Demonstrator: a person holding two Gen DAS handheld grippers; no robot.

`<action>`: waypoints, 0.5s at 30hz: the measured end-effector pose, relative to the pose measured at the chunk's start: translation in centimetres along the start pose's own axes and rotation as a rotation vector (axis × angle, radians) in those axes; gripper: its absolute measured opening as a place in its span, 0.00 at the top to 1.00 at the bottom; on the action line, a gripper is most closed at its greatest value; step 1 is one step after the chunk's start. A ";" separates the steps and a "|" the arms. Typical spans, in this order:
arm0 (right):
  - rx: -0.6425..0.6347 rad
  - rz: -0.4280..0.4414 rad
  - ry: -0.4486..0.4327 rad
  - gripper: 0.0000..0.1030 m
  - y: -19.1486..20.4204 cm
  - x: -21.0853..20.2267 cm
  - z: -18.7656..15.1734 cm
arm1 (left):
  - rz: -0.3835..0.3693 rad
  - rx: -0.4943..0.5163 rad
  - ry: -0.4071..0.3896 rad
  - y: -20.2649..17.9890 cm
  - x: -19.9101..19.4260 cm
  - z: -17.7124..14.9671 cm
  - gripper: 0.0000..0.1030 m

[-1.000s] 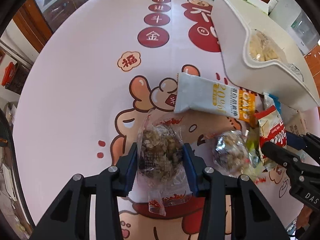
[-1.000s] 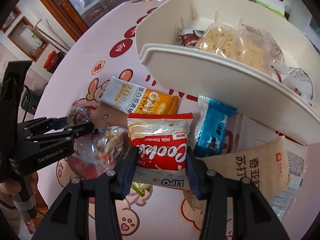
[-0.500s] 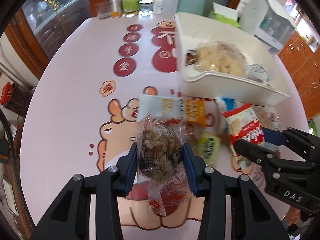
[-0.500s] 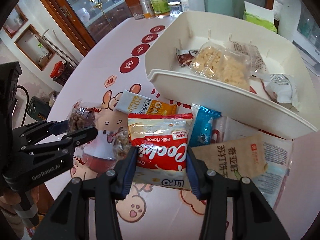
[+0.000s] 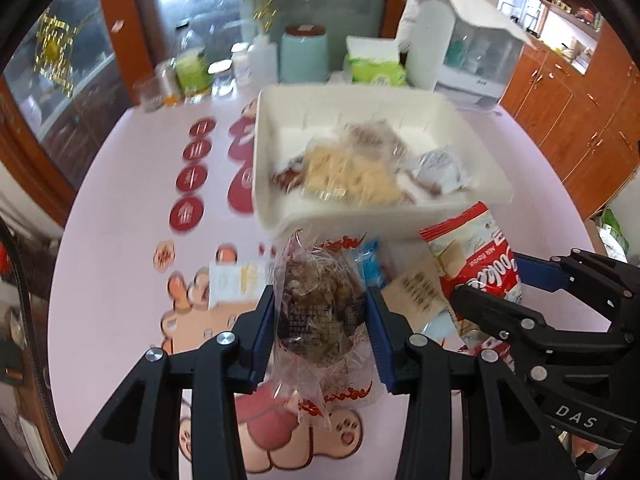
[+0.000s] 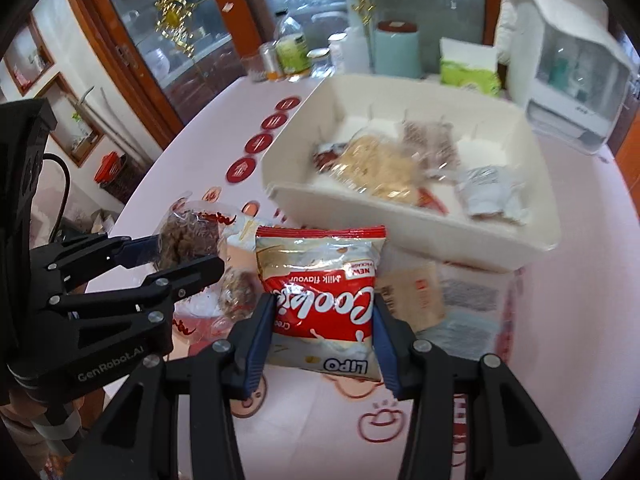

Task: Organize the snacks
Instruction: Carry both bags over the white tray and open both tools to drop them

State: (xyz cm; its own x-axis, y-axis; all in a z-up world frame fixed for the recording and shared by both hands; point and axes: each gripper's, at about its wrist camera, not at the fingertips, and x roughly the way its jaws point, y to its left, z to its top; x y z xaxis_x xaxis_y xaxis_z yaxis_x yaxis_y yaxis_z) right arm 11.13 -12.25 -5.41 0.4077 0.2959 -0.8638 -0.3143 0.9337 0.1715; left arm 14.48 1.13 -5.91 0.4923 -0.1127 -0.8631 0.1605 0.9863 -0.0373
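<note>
Carry step: nut-cluster pack (image 5: 320,312) is clamped by left hand-held gripper (image 5: 320,320), cookie bag (image 6: 320,300) by right hand-held gripper (image 6: 322,336); release over white bin (image 6: 536,216) is called for next.

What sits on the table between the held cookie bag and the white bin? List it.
In the right wrist view, a tan cracker packet lies between the cookie bag and the white bin; more wrappers beside it are too blurred to name.

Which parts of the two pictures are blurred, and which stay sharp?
Left wrist view: white bin and its snacks smeared; clear snack bag in the left hand-held gripper sharp. Right wrist view: bin blurred too; cookie packet fairly sharp.
</note>
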 end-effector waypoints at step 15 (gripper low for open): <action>0.040 -0.135 -0.218 0.54 -4.6 -6.9 8.6 | 0.038 0.097 -0.132 -2.5 -3.2 10.7 0.60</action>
State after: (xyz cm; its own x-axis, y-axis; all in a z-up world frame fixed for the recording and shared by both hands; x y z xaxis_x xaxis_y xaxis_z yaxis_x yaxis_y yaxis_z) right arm 17.13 -16.86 3.87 0.6203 0.2002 -0.7584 -0.2121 0.9737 0.0835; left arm 21.66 -2.21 2.29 0.6066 -0.0965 -0.7891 0.2186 0.9746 0.0488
